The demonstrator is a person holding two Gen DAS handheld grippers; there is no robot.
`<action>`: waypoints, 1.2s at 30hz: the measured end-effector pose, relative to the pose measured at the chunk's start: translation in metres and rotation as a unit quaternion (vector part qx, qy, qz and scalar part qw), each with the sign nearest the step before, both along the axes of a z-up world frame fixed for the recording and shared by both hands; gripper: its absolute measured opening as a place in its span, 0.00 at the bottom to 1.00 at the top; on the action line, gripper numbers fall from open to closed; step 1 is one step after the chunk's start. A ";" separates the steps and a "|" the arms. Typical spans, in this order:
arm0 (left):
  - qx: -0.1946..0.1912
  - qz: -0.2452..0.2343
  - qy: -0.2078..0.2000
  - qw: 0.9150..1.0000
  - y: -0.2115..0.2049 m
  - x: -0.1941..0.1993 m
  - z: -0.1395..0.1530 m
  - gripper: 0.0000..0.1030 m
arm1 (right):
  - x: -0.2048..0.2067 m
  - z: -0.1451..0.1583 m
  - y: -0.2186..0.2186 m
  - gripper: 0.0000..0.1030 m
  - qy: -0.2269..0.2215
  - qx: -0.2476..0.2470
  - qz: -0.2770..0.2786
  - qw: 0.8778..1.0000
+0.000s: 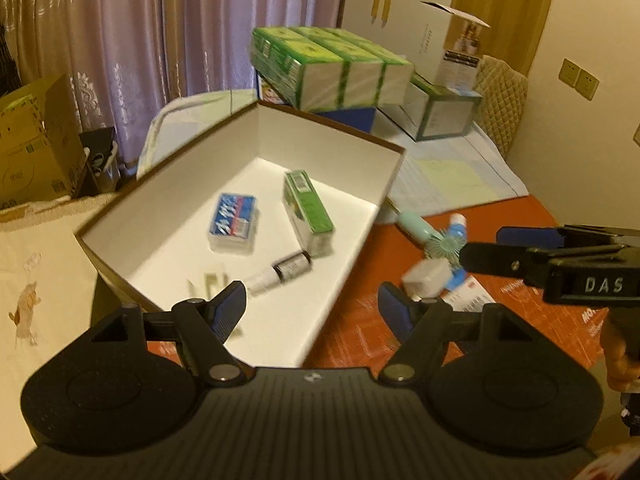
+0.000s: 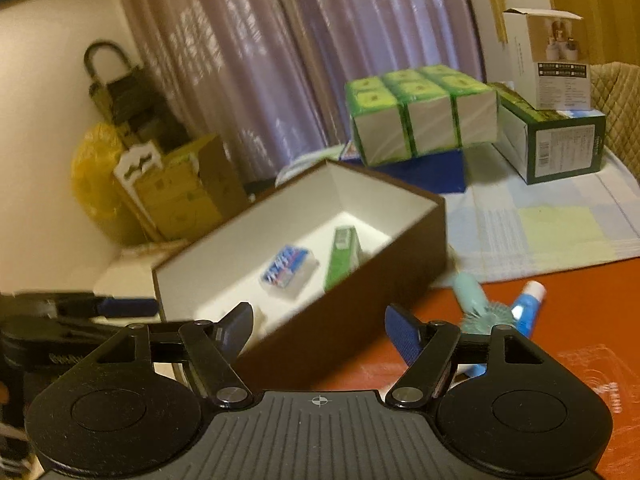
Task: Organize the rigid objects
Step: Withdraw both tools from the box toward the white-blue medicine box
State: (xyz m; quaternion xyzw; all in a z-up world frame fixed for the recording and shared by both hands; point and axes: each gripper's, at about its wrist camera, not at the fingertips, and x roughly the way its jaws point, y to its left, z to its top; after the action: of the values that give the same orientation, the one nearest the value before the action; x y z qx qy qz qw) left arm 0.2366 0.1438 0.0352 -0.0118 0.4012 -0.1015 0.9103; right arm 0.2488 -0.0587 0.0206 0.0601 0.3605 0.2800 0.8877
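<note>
An open brown box (image 1: pixel 172 184) with a white inside holds a blue pack (image 1: pixel 233 223), a green carton (image 1: pixel 309 213), a small spray bottle (image 1: pixel 280 271) and a white clip (image 1: pixel 208 282). My left gripper (image 1: pixel 312 300) hovers open over the box's near corner with nothing between its pads. On the red tabletop to the right lie a teal brush (image 1: pixel 430 238), a blue tube (image 1: pixel 456 226) and a white cube (image 1: pixel 426 280). My right gripper (image 2: pixel 318 328) stands open and empty before the box's brown wall (image 2: pixel 360 300), with the teal brush (image 2: pixel 476 304) and blue tube (image 2: pixel 528 308) to its right.
Green-wrapped packs (image 1: pixel 332 68) are stacked behind the box, beside a dark green carton (image 2: pixel 560 140) with a tall white carton (image 2: pixel 556 60) on top. A cardboard box (image 1: pixel 32 140) stands at the left. A checked cloth (image 2: pixel 540 232) covers the table's far side.
</note>
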 end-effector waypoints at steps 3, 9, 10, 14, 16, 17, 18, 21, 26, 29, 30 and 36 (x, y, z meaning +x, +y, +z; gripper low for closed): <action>-0.002 -0.001 0.008 1.000 -0.015 -0.010 -0.005 0.68 | -0.010 -0.007 -0.015 0.68 0.010 -0.008 0.014 1.000; -0.008 -0.006 0.020 1.000 -0.044 -0.026 -0.012 0.68 | -0.021 -0.017 -0.044 0.68 0.038 -0.016 0.030 0.999; -0.008 -0.007 0.020 1.000 -0.049 -0.028 -0.013 0.68 | -0.022 -0.018 -0.048 0.68 0.039 -0.019 0.032 0.999; -0.007 -0.008 0.029 1.000 -0.067 -0.034 -0.019 0.68 | -0.026 -0.023 -0.063 0.68 0.047 -0.027 0.036 0.998; -0.006 -0.009 0.033 0.999 -0.075 -0.036 -0.023 0.68 | -0.028 -0.025 -0.069 0.68 0.051 -0.031 0.037 0.998; -0.004 -0.009 0.035 0.999 -0.078 -0.037 -0.025 0.68 | -0.029 -0.027 -0.072 0.68 0.054 -0.034 0.037 0.997; -0.003 -0.009 0.036 0.999 -0.082 -0.038 -0.028 0.67 | -0.029 -0.028 -0.074 0.68 0.057 -0.037 0.035 0.997; 0.001 -0.003 0.046 0.999 -0.087 -0.039 -0.035 0.67 | -0.029 -0.034 -0.081 0.68 0.063 -0.047 0.030 0.996; 0.005 0.007 0.062 0.998 -0.092 -0.039 -0.045 0.67 | -0.030 -0.041 -0.088 0.68 0.067 -0.060 0.027 0.996; 0.009 0.006 0.067 0.998 -0.094 -0.038 -0.049 0.67 | -0.031 -0.044 -0.090 0.68 0.069 -0.066 0.024 0.995; 0.009 0.005 0.069 0.998 -0.095 -0.038 -0.051 0.67 | -0.031 -0.045 -0.090 0.68 0.071 -0.068 0.023 0.995; 0.011 0.003 0.083 0.996 -0.099 -0.034 -0.065 0.67 | -0.030 -0.055 -0.094 0.68 0.086 -0.077 0.017 0.993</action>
State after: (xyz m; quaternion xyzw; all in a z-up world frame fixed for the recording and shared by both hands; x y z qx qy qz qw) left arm 0.2023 0.0446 -0.0303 -0.0111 0.4767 -0.0931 0.8740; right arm 0.2185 -0.1526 -0.0343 0.0097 0.4571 0.2600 0.8505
